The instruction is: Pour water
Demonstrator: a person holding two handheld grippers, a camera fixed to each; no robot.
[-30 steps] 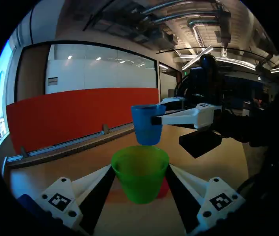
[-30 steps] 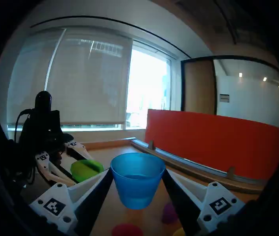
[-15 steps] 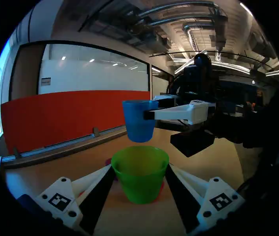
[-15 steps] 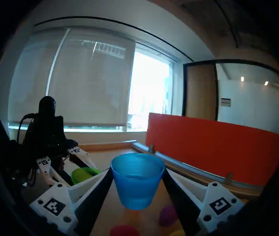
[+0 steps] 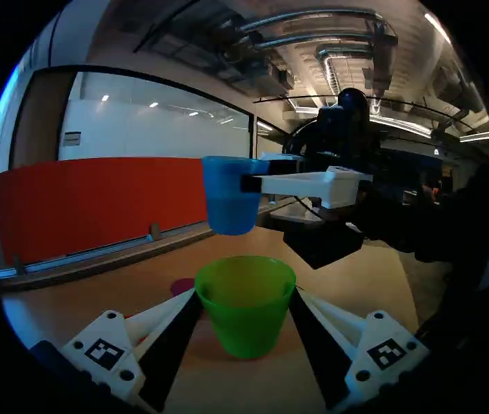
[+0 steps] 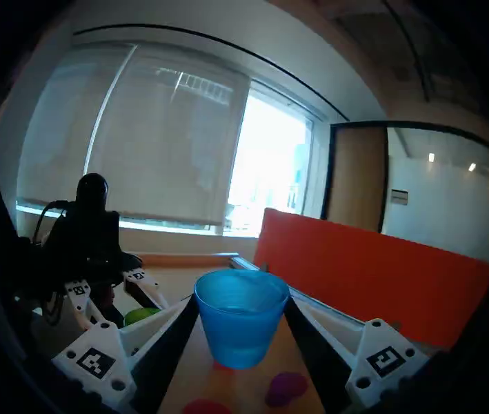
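Observation:
My left gripper (image 5: 245, 312) is shut on a green cup (image 5: 245, 303), held upright just above the wooden table (image 5: 354, 283). In the left gripper view the blue cup (image 5: 227, 194) hangs higher and to the left of the green cup, upright, clamped in my right gripper (image 5: 244, 184). In the right gripper view my right gripper (image 6: 241, 321) is shut on that blue cup (image 6: 240, 317), which has water in it. The green cup (image 6: 139, 316) shows low at the left there, between the fingers of the left gripper (image 6: 130, 303).
A red partition (image 5: 99, 196) with a rail along its foot runs behind the table. Small pink and purple cups (image 6: 284, 388) lie on the table below the blue cup. A bright window (image 6: 265, 172) with blinds stands behind. A gloved hand (image 5: 416, 228) holds the right gripper.
The blue cup in my right gripper has risen and shifted left above the green cup. In the right gripper view the green cup has sunk lower. Both cups stay upright.

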